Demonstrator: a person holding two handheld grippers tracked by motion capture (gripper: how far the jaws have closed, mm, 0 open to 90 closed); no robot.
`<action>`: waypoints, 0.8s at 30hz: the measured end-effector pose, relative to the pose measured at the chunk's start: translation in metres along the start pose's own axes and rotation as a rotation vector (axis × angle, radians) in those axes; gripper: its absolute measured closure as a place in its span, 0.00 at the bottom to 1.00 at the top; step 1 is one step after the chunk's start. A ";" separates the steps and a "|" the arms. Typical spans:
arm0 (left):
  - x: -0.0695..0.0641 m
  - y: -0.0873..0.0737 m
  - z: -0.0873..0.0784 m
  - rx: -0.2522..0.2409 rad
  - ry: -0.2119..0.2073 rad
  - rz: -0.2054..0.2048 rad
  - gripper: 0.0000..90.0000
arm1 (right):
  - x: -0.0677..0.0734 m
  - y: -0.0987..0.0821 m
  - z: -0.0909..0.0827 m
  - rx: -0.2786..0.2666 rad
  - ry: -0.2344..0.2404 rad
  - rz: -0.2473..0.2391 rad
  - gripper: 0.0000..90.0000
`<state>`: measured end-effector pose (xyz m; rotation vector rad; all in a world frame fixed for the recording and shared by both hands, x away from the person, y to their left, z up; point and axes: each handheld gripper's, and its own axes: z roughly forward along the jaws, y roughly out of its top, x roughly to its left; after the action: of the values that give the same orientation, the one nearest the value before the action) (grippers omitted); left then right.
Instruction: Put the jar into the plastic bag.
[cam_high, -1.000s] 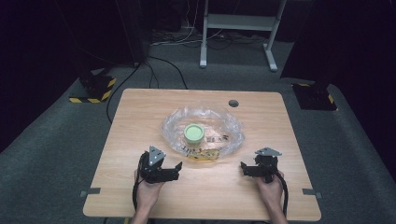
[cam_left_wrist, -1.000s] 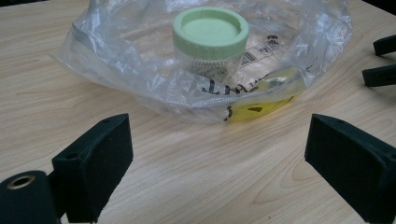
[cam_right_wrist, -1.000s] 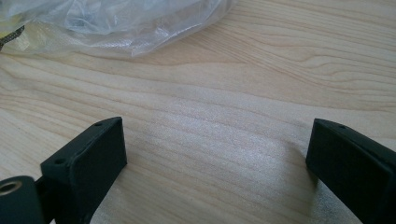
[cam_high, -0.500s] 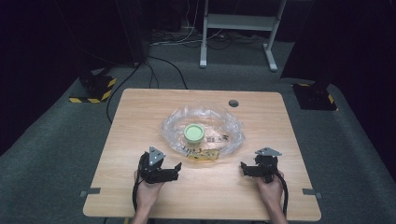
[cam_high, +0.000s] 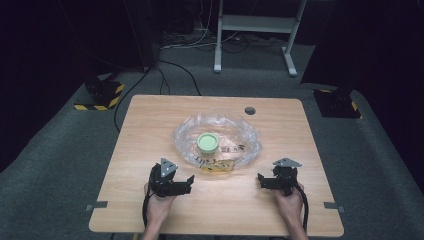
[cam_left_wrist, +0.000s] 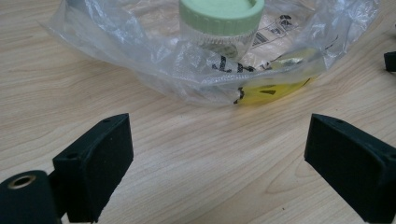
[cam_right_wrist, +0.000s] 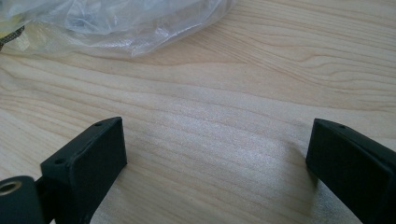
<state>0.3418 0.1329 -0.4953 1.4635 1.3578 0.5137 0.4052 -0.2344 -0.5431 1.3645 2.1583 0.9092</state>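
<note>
Both hand-held grippers, left (cam_high: 189, 182) and right (cam_high: 261, 180), rest released on the counter (cam_high: 150, 125) with jaws spread wide and empty, near the clear bag (cam_high: 245, 137) at mid-counter between them, which holds a green-lidded jar (cam_high: 207, 142).

Lab-like recording space: wooden table (cam_high: 150, 125), dark curtains, floor cables (cam_high: 175, 80), hazard-taped stand bases (cam_high: 102, 95).

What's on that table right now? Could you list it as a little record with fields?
table: wooden table with a small dark hole near its far edge
middle: clear plastic bag, crumpled
in the bag: jar with green lid, upright
left gripper: open, holds nothing, short of the bag
right gripper: open, holds nothing, on bare wood
</note>
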 end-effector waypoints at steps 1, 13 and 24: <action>0.000 -0.001 0.001 0.001 0.003 -0.006 0.09 | 0.000 0.000 0.000 0.000 0.000 0.000 0.05; 0.006 -0.006 0.007 0.016 0.023 -0.018 0.09 | 0.000 0.000 0.000 0.000 0.000 0.000 0.05; 0.014 -0.012 0.014 0.042 0.050 -0.022 0.09 | 0.000 0.000 0.000 0.000 0.000 0.000 0.05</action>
<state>0.3517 0.1386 -0.5151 1.4765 1.4298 0.5133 0.4052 -0.2344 -0.5431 1.3642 2.1579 0.9093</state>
